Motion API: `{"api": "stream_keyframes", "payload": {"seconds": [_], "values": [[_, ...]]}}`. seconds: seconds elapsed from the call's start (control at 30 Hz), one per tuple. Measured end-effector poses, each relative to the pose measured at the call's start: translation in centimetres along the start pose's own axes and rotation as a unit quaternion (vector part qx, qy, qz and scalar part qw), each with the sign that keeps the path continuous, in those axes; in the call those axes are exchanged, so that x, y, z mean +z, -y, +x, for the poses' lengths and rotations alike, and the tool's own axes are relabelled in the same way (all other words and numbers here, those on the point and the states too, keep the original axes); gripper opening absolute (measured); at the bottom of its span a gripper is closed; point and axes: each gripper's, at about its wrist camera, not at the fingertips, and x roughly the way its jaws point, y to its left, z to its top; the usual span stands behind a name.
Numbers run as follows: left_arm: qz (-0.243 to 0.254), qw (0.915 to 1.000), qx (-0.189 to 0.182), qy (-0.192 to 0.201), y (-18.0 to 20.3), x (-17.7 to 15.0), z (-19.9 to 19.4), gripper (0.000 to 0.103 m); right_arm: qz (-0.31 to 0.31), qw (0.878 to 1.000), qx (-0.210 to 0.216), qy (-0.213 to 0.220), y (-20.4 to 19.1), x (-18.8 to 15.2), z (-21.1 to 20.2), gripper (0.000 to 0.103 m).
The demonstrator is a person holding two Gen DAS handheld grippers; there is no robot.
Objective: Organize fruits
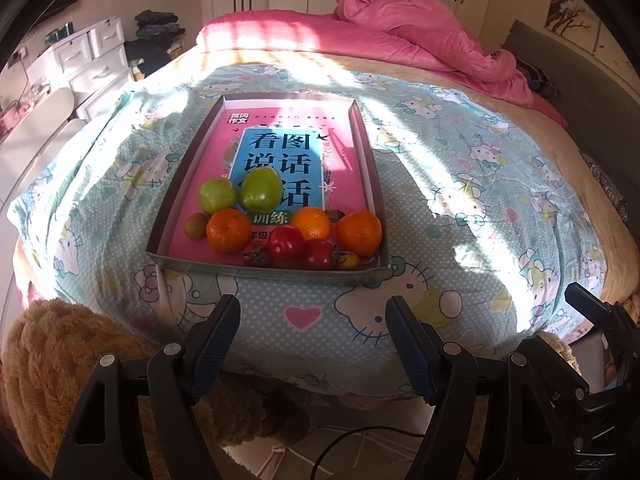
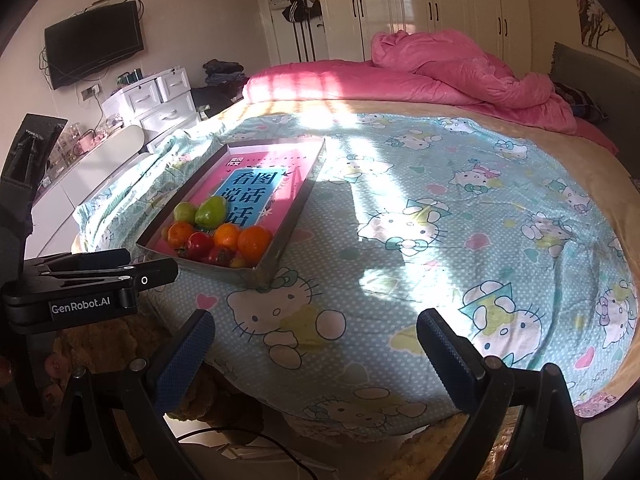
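Your left gripper (image 1: 314, 312) hangs released over the near edge of the bed, jaws spread with nothing between them, and your right gripper (image 2: 316, 326) is likewise spread wide and empty, just beside it over the same edge.

Past the fingertips, a shallow cardboard tray (image 1: 264, 270) rests on the cartoon-cat sheet (image 1: 460, 216) near the bed's near edge, lined with a pink and blue book cover (image 1: 280, 152). All the fruit is crowded into the tray's near end. Against the near wall sit a cherry tomato (image 1: 256, 257), two larger red tomatoes (image 1: 285, 242) (image 1: 319, 255) and a small yellow tomato (image 1: 347, 260) toward the near right corner. Just behind them come three oranges: one left of centre (image 1: 229, 229), one in the middle (image 1: 312, 223) and one by the right wall (image 1: 359, 232). A small brownish-green fruit (image 1: 195, 225) lies by the left wall. Behind the oranges, two green fruits (image 1: 216, 195) (image 1: 261, 190) touch each other. The tray's far half holds only the book cover.

Farther off, a rumpled pink quilt (image 1: 420, 32) is heaped along the bed's far edge.
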Motion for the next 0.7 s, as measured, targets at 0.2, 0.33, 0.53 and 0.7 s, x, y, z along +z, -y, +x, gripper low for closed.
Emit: {"api": "stream_keyframes", "payload": {"seconds": [0.2, 0.33, 0.53, 0.7], "values": [[0.004, 1.0, 0.0, 0.004, 0.18, -0.04, -0.15, 0.076, -0.004, 1.0, -0.001, 0.002, -0.22, 0.06, -0.02, 0.102], [0.006, 1.0, 0.001, 0.007, 0.26, -0.08, -0.26, 0.076, -0.006, 1.0, -0.002, 0.003, -0.27, 0.05, -0.03, 0.102], [0.006, 1.0, 0.001, 0.006, 0.26, -0.08, -0.27, 0.076, -0.012, 1.0, -0.003, 0.008, -0.43, 0.11, -0.26, 0.102], [0.007, 1.0, 0.001, 0.005, 0.32, -0.13, -0.27, 0.076, -0.012, 1.0, -0.005, 0.012, -0.41, 0.17, -0.4, 0.102]]}}
